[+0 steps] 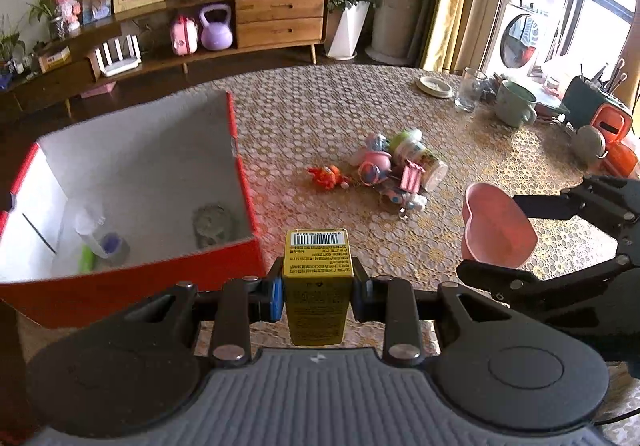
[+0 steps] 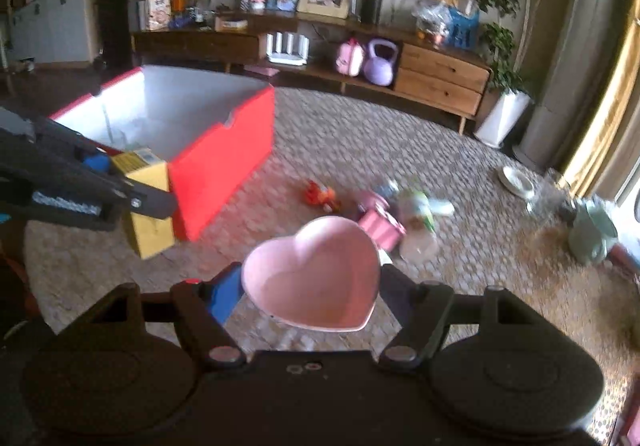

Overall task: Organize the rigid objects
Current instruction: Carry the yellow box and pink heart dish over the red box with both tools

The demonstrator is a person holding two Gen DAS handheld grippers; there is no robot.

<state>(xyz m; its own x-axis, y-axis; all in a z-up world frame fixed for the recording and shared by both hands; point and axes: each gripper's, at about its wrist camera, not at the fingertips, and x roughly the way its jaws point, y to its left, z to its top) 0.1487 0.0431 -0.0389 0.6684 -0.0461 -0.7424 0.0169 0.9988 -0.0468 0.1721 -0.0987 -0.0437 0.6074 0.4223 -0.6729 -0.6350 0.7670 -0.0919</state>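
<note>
My left gripper (image 1: 317,286) is shut on a yellow box (image 1: 317,286) with a barcode, held above the table just right of the red storage box (image 1: 132,181). The left gripper also shows in the right wrist view (image 2: 120,185), still holding the yellow box (image 2: 148,205) beside the red box (image 2: 224,153). My right gripper (image 2: 311,282) is shut on a pink heart-shaped bowl (image 2: 316,274), held above the table; the bowl also shows in the left wrist view (image 1: 498,232). The red box holds a small bottle (image 1: 94,232) and a greyish object (image 1: 212,224).
A pile of small toys and a tipped jar (image 1: 384,167) lies mid-table. A plate (image 1: 434,85), a glass (image 1: 470,89), a green mug (image 1: 516,103) and orange containers (image 1: 612,133) stand at the far right. A sideboard (image 1: 276,19) stands behind.
</note>
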